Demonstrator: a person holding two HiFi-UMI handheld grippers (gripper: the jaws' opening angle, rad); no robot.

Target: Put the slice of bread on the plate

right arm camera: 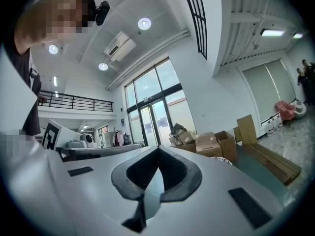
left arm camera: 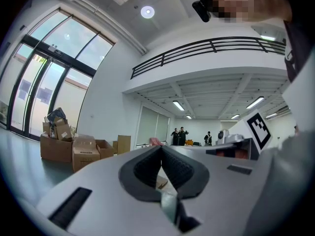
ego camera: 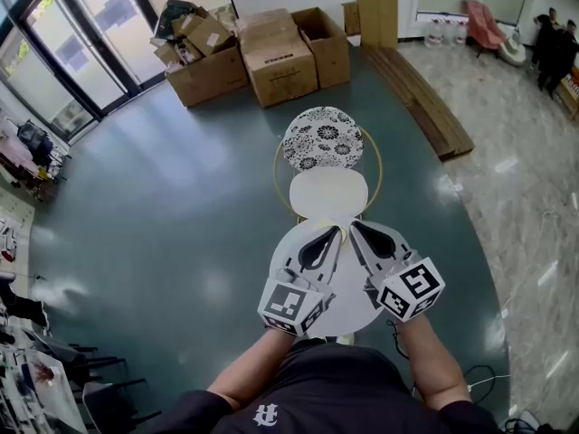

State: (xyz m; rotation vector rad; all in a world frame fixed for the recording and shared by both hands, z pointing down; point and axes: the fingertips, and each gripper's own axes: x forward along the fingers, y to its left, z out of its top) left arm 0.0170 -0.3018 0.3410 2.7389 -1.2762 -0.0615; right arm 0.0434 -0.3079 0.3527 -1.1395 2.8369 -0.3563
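In the head view both grippers reach level over a round white tabletop, and their tips come together at its far edge. The left gripper and right gripper lie side by side. A thin yellowish sliver, the slice of bread, shows just between their tips. Just beyond it lies a plain cream rounded piece; I cannot tell whether it is a plate or a mat. Farther still is the patterned plate, black-and-white flowered and well apart from the bread. A thin gold ring circles the cream piece and the near part of the plate. Cardboard boxes stand on the green floor at the far side.

In the left gripper view the left gripper's jaws are pressed together at the tips. A pale tan piece with a brown edge, the slice of bread, is pinched in the gap between the pads. The boxes stand at the left.

In the right gripper view the right gripper's jaws are pressed together. No bread shows between them. The rim of the patterned plate peeks out just right of the jaws, and the boxes stand farther off.
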